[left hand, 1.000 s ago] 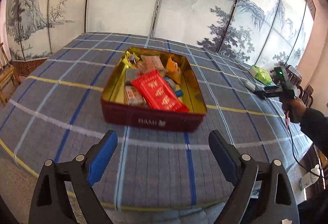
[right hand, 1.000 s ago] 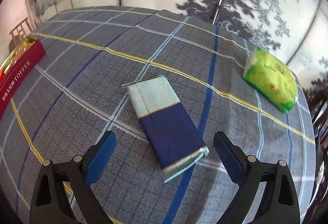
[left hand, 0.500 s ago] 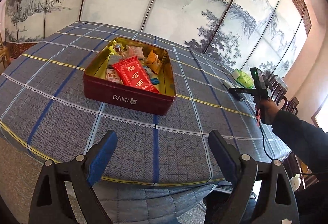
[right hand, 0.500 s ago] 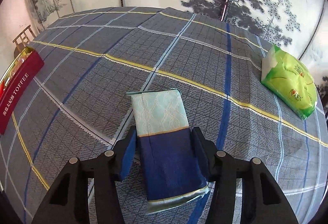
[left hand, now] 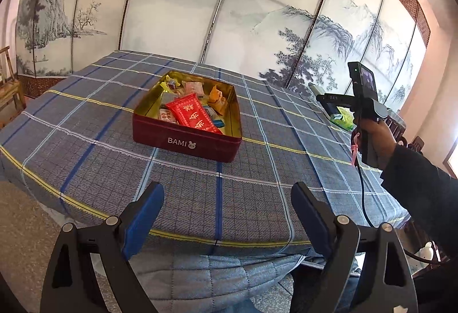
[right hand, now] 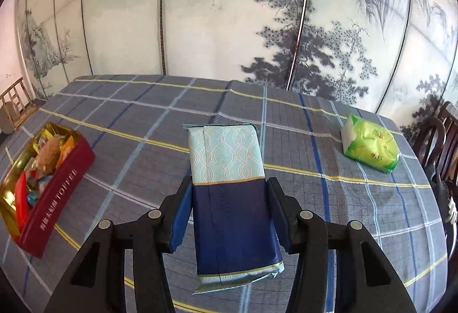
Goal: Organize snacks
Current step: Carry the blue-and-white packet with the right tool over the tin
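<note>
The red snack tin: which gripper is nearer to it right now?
Left, though by a small margin. The left gripper hangs open off the table's near edge, facing the red snack tin. The right gripper, shut on the blue packet, is off to the tin's side.

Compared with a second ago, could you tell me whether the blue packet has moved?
Yes. The blue packet has left the tablecloth, lifted between the right gripper's jaws.
</note>
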{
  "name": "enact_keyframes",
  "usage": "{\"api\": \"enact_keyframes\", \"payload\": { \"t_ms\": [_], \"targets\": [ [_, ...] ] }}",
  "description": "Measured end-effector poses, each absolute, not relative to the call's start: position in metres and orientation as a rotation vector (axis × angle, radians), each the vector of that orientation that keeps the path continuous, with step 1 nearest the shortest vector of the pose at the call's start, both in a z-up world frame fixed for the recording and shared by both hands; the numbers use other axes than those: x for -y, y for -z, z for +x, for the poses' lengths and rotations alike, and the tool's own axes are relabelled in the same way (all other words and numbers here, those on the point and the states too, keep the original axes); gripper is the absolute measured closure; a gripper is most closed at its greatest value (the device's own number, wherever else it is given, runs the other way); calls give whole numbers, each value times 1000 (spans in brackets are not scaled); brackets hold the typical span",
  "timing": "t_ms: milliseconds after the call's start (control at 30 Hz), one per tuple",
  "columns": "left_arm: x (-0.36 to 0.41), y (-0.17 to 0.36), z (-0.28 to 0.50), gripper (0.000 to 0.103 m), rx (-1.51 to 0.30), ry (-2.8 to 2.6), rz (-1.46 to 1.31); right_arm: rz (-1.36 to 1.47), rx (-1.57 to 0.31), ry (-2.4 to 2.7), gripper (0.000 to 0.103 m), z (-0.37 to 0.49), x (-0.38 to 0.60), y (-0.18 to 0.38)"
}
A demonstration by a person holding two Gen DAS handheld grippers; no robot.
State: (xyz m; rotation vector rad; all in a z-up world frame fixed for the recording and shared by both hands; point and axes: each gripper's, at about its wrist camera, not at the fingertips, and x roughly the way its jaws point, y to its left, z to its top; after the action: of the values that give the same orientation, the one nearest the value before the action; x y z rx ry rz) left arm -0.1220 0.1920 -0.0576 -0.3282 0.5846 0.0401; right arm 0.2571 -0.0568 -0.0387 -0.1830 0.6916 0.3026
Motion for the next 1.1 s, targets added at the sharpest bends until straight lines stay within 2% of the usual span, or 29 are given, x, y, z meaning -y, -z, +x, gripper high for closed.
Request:
{"api": "enact_keyframes", "payload": {
  "t_ms": [567, 1100],
  "targets": [
    [-225, 54, -195, 15, -507, -225, -299, -221, -556, -389, 51, 189, -53, -51],
    [-241, 66, -216, 15, -507, -258, -346, -264, -505, -474, 51, 142, -130, -80]
  ]
}}
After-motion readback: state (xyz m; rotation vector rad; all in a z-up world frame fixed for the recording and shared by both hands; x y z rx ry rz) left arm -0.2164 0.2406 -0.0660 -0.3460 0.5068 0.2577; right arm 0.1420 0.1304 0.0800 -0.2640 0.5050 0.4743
